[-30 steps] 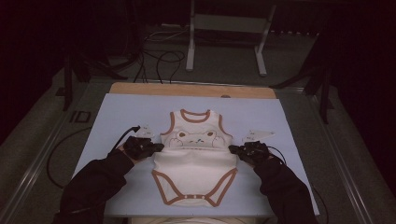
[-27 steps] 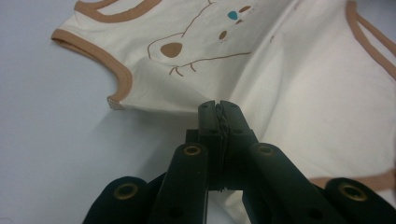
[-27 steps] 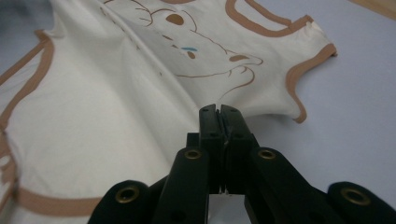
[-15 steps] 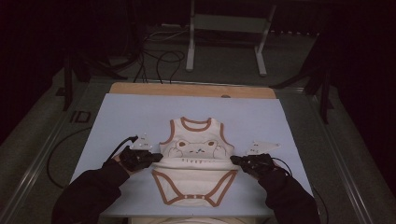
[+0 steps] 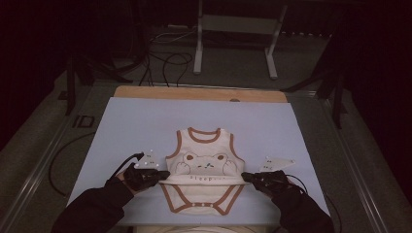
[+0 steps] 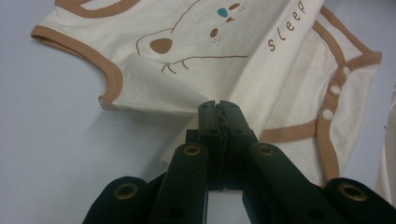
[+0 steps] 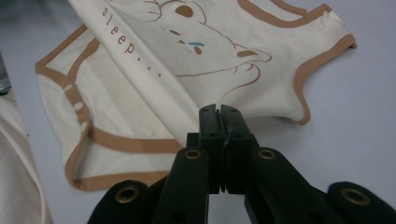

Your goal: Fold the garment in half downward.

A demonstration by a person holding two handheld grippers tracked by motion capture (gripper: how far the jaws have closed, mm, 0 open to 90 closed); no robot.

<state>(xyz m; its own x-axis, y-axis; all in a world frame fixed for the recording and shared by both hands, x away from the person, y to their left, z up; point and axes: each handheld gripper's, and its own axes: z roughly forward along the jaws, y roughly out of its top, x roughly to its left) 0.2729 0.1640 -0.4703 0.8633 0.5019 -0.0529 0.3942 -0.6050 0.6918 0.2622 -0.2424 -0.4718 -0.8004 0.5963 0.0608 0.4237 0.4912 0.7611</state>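
From the high view, a cream sleeveless baby bodysuit with brown trim lies on a pale blue table cover, near the person's edge of the table and about midway between left and right. Its neck opening points to the far side and its snap crotch to the near side. A bear face is printed on the chest. The garment is folded across its middle, with a raised ridge of cloth running from left to right. The left gripper meets the left end of that ridge and the right gripper meets the right end. Dark sleeves come in from the near edge. A strip of bare wooden board shows at the far edge of the cover.

In the left gripper view, the left gripper has its two black jaws pressed fully together, pinching the side edge of the bodysuit. The word "sleep" and three white snaps are visible.

In the right gripper view, the right gripper is likewise clamped tight, gripping a fold of the bodysuit at its opposite side. The bear print sits just beyond the tips.
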